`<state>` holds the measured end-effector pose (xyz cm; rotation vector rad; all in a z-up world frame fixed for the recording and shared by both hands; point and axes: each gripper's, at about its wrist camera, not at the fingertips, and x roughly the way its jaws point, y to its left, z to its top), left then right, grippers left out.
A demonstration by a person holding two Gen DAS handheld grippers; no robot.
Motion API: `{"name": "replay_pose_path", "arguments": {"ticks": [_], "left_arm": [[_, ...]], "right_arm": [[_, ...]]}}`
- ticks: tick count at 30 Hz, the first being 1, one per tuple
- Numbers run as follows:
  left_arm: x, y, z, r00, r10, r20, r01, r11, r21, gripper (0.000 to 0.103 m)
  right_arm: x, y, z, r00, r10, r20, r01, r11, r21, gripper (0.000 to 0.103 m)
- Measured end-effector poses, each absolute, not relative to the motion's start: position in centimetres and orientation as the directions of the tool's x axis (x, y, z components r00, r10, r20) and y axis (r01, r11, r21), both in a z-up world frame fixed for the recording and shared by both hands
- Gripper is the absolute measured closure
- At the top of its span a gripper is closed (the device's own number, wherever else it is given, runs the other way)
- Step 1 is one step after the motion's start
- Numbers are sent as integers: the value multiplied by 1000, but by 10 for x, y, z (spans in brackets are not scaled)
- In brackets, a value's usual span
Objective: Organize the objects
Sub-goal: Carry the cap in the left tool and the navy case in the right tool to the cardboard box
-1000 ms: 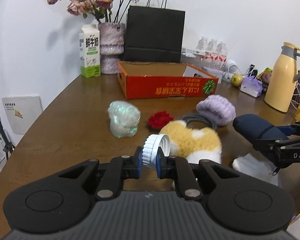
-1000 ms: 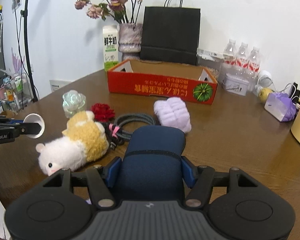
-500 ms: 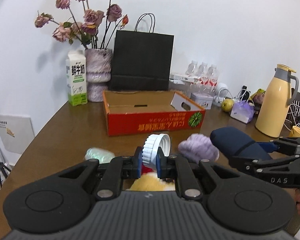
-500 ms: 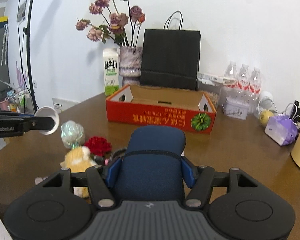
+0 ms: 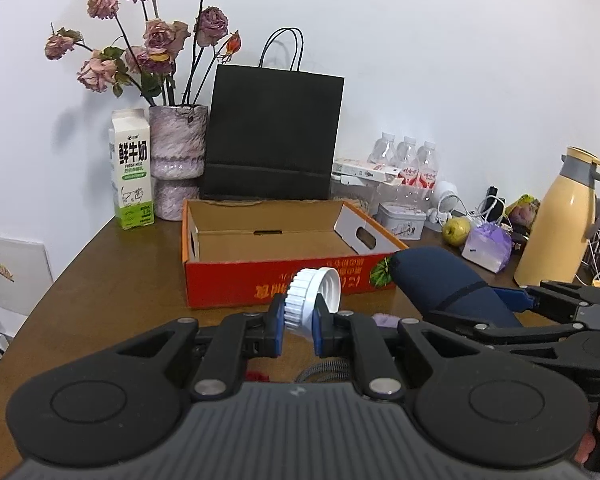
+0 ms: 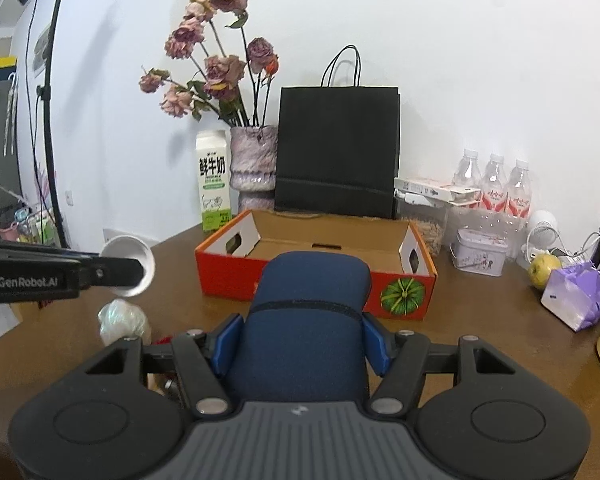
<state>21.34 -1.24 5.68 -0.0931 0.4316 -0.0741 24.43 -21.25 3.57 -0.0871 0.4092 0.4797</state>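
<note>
My left gripper (image 5: 298,322) is shut on a white ribbed bottle cap (image 5: 314,294), held above the table in front of the open red cardboard box (image 5: 268,284). My right gripper (image 6: 300,338) is shut on a dark blue soft case (image 6: 304,328), also raised before the red box (image 6: 228,276). In the right wrist view the left gripper's arm reaches in from the left edge with the white cap (image 6: 129,266) at its tip. The blue case (image 5: 440,280) and right gripper show at the right of the left wrist view. The box's inside looks bare.
A milk carton (image 5: 131,168), a flower vase (image 5: 176,160) and a black paper bag (image 5: 274,136) stand behind the box. Water bottles (image 6: 496,188), a tin (image 6: 478,254), an apple (image 6: 543,270), a purple pouch (image 6: 576,294) and a yellow thermos (image 5: 560,220) are at the right. An iridescent ball (image 6: 122,320) lies below the left gripper.
Both grippers rose and moved toward the red box with their loads. The plush toy, purple puff and red flower have dropped out of sight beneath the grippers.
</note>
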Motion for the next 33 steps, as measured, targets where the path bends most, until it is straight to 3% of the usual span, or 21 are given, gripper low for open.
{"name": "replay_pose_path", "arguments": {"ticks": [33], "left_arm": [[368, 7, 72, 921, -4, -389, -60, 986, -153, 89]], "right_arm": [[379, -169, 51, 818, 462, -343, -471, 880, 63, 41]]}}
